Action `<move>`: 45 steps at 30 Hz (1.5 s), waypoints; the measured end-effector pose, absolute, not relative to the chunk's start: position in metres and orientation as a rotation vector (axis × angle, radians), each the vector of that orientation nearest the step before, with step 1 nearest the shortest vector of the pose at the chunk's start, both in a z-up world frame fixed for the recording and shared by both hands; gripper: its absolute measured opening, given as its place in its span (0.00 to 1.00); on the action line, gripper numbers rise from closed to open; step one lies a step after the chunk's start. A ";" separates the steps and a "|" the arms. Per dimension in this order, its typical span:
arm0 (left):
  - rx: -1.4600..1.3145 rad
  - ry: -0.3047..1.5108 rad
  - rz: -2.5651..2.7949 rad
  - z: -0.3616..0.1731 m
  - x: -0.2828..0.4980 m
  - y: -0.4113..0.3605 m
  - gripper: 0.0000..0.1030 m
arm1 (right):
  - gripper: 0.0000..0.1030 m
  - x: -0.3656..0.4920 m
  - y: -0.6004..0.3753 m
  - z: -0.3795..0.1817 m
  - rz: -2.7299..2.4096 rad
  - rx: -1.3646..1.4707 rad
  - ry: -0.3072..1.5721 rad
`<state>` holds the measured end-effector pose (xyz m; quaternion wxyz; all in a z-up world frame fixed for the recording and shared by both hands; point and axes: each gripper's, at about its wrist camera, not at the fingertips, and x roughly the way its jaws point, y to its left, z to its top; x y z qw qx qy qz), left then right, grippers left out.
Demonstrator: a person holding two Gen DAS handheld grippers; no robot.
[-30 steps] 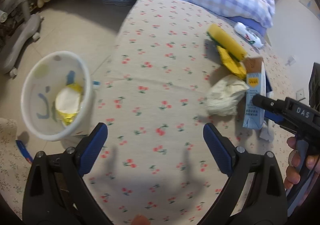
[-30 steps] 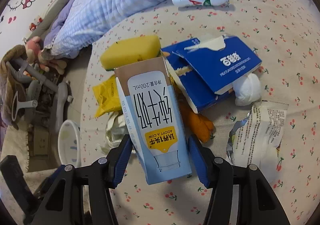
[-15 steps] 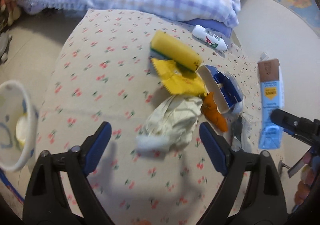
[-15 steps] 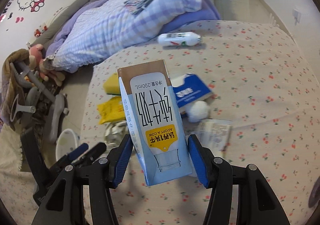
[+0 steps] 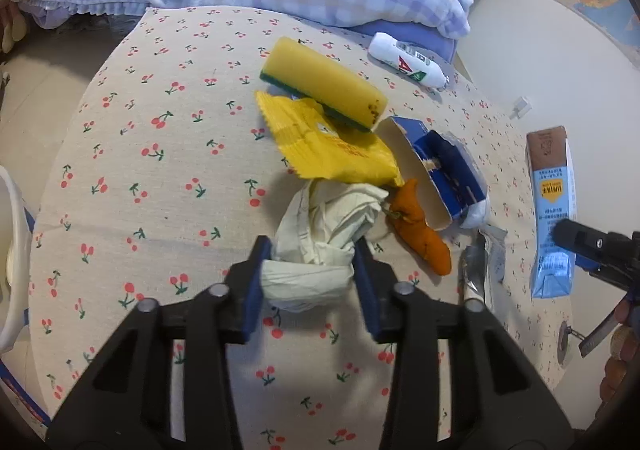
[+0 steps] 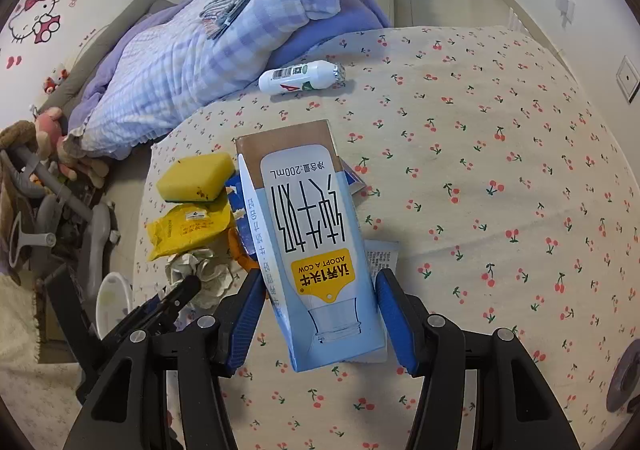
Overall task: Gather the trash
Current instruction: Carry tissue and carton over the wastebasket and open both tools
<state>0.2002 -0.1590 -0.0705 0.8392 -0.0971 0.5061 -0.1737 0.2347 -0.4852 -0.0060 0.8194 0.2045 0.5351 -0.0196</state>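
Now left claw (image 5: 308,270) pinches crumpled cream paper (image 5: 320,234); right claw (image 6: 320,314) clamps pale-blue milk carton (image 6: 316,250).

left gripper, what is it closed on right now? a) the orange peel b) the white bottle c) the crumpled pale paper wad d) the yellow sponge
c: in the left wrist view the left gripper has its blue pads pressed against both sides of the crumpled pale paper wad, while the yellow sponge, orange peel and white bottle lie untouched on the cherry-print cloth.
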 end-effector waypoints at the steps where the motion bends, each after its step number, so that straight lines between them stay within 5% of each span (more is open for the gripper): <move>1: -0.197 1.068 -0.367 -0.069 0.199 -0.158 0.38 | 0.56 0.234 -0.484 -0.005 -0.043 0.438 1.138; 21: -0.216 0.989 -0.282 -0.020 0.156 -0.064 0.37 | 0.56 0.236 -0.412 0.020 0.075 0.396 1.090; 45: -0.234 0.984 0.026 -0.036 0.136 0.112 0.42 | 0.56 0.265 -0.218 -0.009 0.298 0.274 1.151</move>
